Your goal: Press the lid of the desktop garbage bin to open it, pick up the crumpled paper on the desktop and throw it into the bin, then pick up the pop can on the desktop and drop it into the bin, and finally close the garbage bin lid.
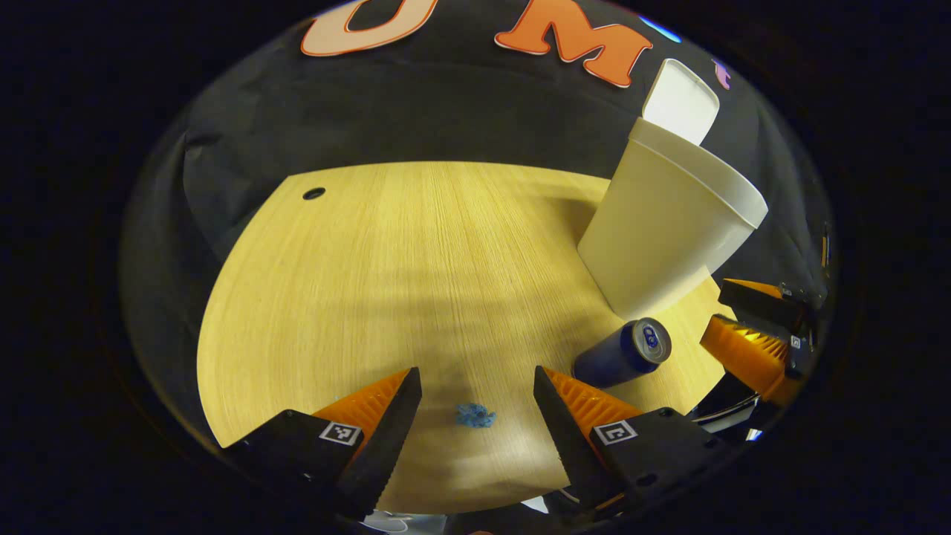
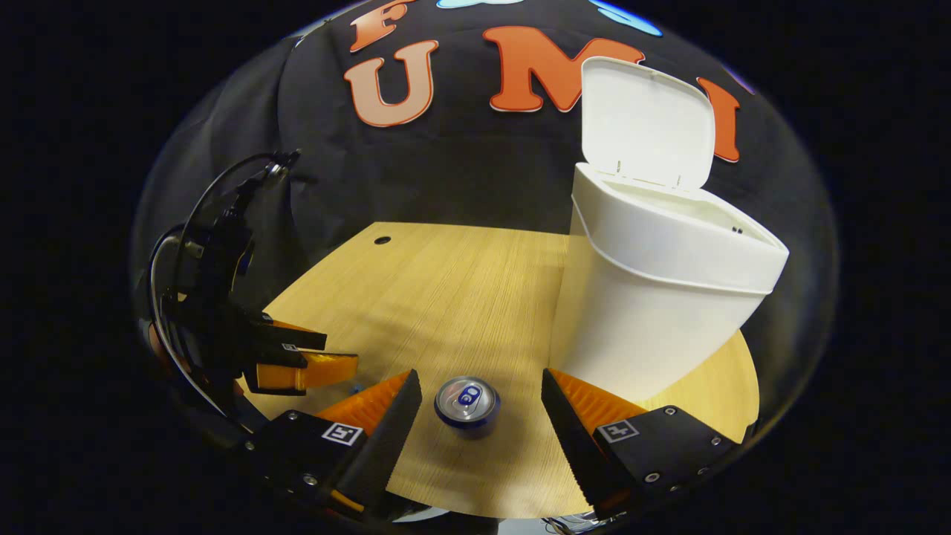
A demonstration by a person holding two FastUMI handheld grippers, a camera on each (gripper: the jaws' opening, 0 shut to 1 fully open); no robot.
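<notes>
**Bin lid raised, can framed by the right tool**

The wooden bench (image 2: 475, 297) is being shown across the middle of both views. The white garbage bin (image 2: 654, 297) is being seen at right, its lid (image 2: 646, 122) raised. In the right gripper view, the right tool (image 2: 479, 416) is being held spread, the upright pop can (image 2: 467, 401) between its fingers, untouched. The left tool (image 1: 475, 405) is being held spread above a blue crumpled paper (image 1: 475, 415) at lower centre of the left gripper view.

- The garbage bin (image 2: 654, 297) and its raised lid (image 2: 645, 122) were plain white.
- The pop can (image 2: 467, 403) was dark blue (silver on top).
- The tabletop (image 1: 416, 275) showed pale yellow wood grain.
- The crumpled paper (image 1: 475, 415) was blue.
</notes>
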